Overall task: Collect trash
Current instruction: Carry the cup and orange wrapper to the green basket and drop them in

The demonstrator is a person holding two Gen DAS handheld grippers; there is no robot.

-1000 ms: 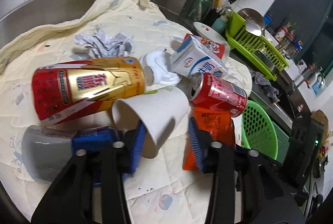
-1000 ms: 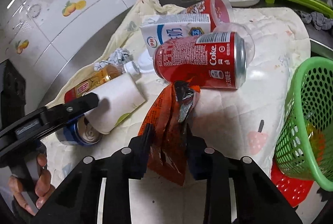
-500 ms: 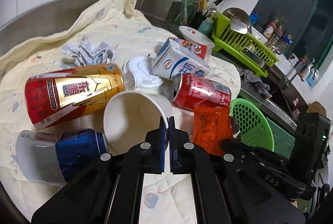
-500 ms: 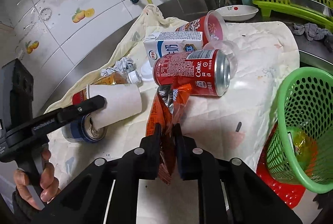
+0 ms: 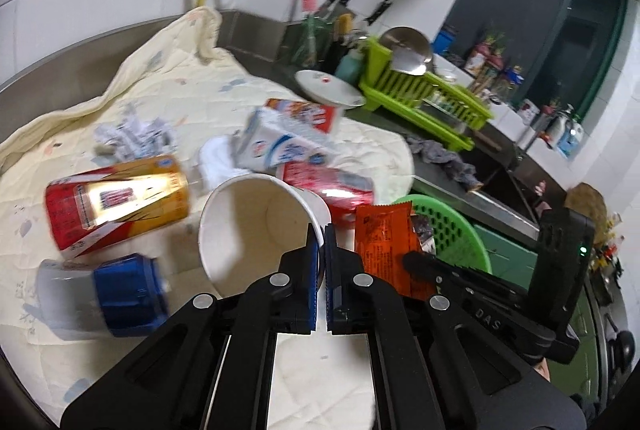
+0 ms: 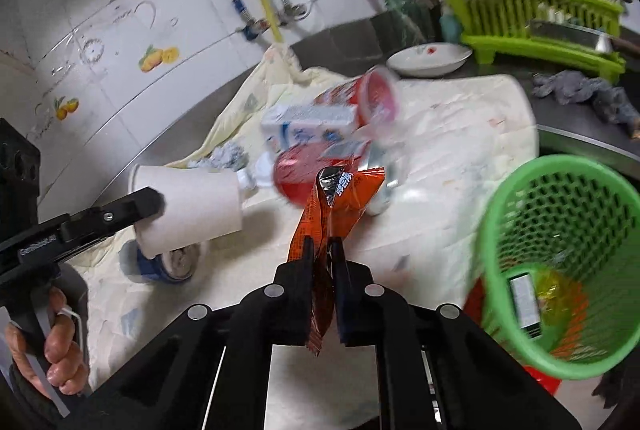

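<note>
The left gripper (image 5: pixel 322 236) is closed on the rim of a white paper cup (image 5: pixel 256 226), which is held clear of the cream cloth (image 5: pixel 168 102), while the right gripper (image 6: pixel 322 250) is clamped on an orange snack wrapper (image 6: pixel 336 198) that stands up between its pads. Left on the cloth are a gold-and-red can (image 5: pixel 116 202), a blue can (image 5: pixel 124 294), a red cola can (image 5: pixel 332 186), a milk carton (image 5: pixel 280 146) and crumpled paper (image 5: pixel 132 134). The green mesh basket (image 6: pixel 560 198) stands at the cloth's right edge, with some trash inside.
</note>
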